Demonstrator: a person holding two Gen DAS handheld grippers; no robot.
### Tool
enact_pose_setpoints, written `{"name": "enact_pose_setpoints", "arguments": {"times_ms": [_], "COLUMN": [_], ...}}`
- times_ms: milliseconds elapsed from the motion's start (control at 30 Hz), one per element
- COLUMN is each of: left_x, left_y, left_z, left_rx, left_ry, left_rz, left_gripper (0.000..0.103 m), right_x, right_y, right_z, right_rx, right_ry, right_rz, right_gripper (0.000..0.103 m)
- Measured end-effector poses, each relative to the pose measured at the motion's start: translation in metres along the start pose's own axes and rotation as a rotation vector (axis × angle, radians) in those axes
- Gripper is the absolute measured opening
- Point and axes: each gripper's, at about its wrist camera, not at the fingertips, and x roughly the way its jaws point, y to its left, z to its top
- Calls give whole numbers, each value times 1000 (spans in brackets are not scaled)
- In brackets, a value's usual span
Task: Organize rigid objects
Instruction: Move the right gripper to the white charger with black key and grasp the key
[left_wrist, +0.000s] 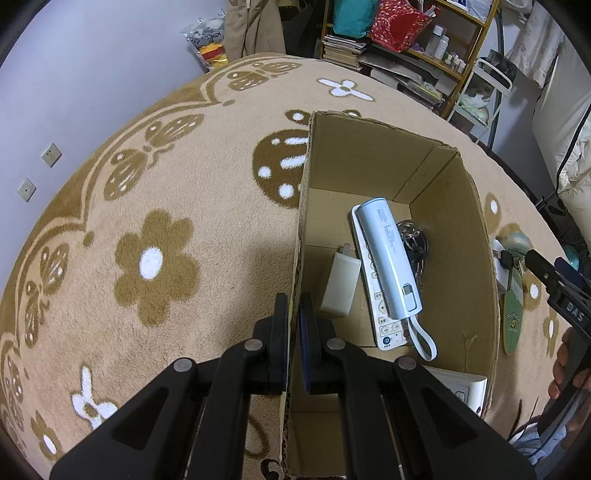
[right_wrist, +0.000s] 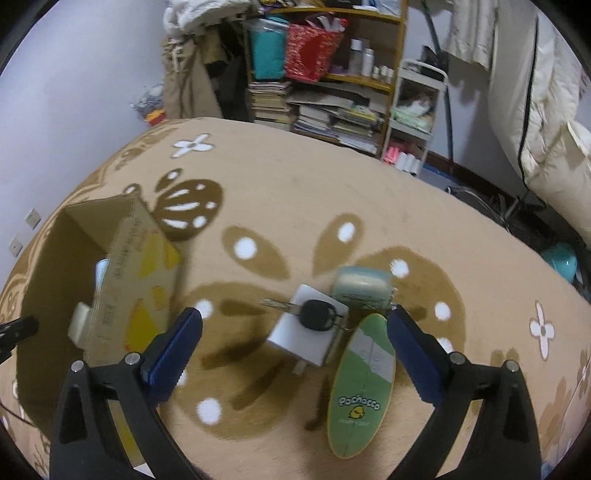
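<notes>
Matt corrugated cardboard box (left_wrist: 376, 147), fleecy blanket (left_wrist: 184, 192)

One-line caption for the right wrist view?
Open right hand-held gripper above a car key on a white charger, beside a green Pochacco board.

I see a lived-in home room: behind the butterfly-patterned carpet (right_wrist: 295, 192) stands a wooden shelf (right_wrist: 332, 79) crammed with books.

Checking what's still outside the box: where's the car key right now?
Right wrist view, centre: the car key lies on top of the white adapter on the rug, left of the green board, right of the box.
</notes>
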Motion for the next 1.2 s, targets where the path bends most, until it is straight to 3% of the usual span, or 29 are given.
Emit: {"name": "enact_pose_setpoints", "arguments": {"times_ms": [267, 567, 767, 833, 900, 1067, 1200], "left_x": [0, 0, 0, 0, 0, 0, 0], "left_y": [0, -1, -1, -1, -1, -2, -1], "left_z": [1, 1, 1, 1, 1, 1, 1], "left_rx": [2, 11, 13, 13, 13, 16, 13], "left_ry": [0, 0, 0, 0, 0, 0, 0], "left_rz": [0, 7, 9, 9, 9, 11, 9], "left_gripper": [6, 6, 6, 6, 6, 6, 6], "right_x": [31, 57, 67, 68, 73, 79, 80], "right_y": [-32, -35, -42, -42, -43, -46, -47], "right_z": [-8, -10, -13, -14, -15, -18, -18], "right_rx": [199, 210, 260, 262, 266, 302, 327], "right_ry": [53, 77, 101, 105, 132, 131, 126], "right_rz": [19, -35, 2, 7, 30, 78, 120], "right_gripper": [103, 103, 103, 90, 84, 84, 68]}}
